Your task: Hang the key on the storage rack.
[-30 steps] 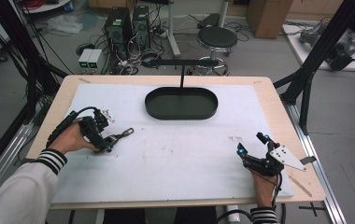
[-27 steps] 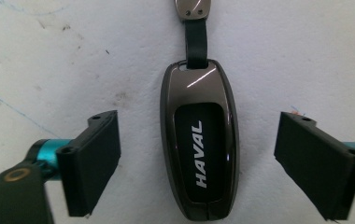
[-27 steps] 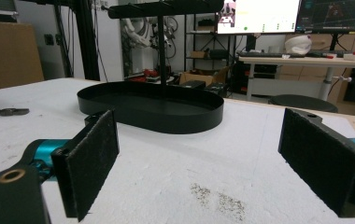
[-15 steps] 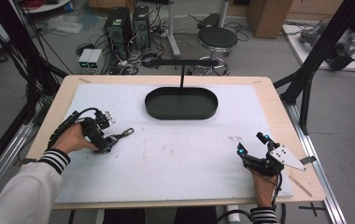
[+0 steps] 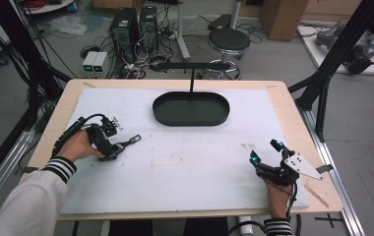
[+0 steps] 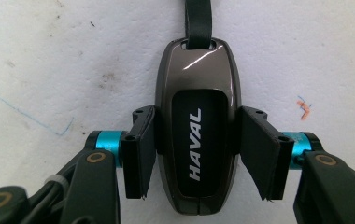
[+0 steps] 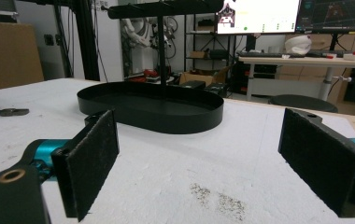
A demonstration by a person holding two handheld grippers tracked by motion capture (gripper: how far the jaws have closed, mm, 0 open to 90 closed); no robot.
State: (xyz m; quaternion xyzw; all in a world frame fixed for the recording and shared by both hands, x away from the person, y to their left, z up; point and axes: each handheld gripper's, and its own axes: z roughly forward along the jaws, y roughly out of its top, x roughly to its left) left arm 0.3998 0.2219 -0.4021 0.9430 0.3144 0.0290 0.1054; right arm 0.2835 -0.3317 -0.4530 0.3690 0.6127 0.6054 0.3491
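A dark metallic key fob [image 6: 196,140] marked HAVAL lies on the white mat, its black strap [image 6: 198,21] running away from me. My left gripper [image 6: 196,154] is shut on it, one pad pressed to each side of the fob. In the high view this gripper [image 5: 113,149] is at the table's left, with the strap's metal end [image 5: 135,139] pointing right. My right gripper [image 5: 264,151] rests at the front right, open, with nothing between its pads [image 7: 91,163].
A black oval tray [image 5: 191,123] stands at the back middle, with a post and horizontal bar [image 5: 191,65] rising from it. The right gripper view shows the same tray [image 7: 166,119] ahead. The white mat [image 5: 185,162] covers most of the table.
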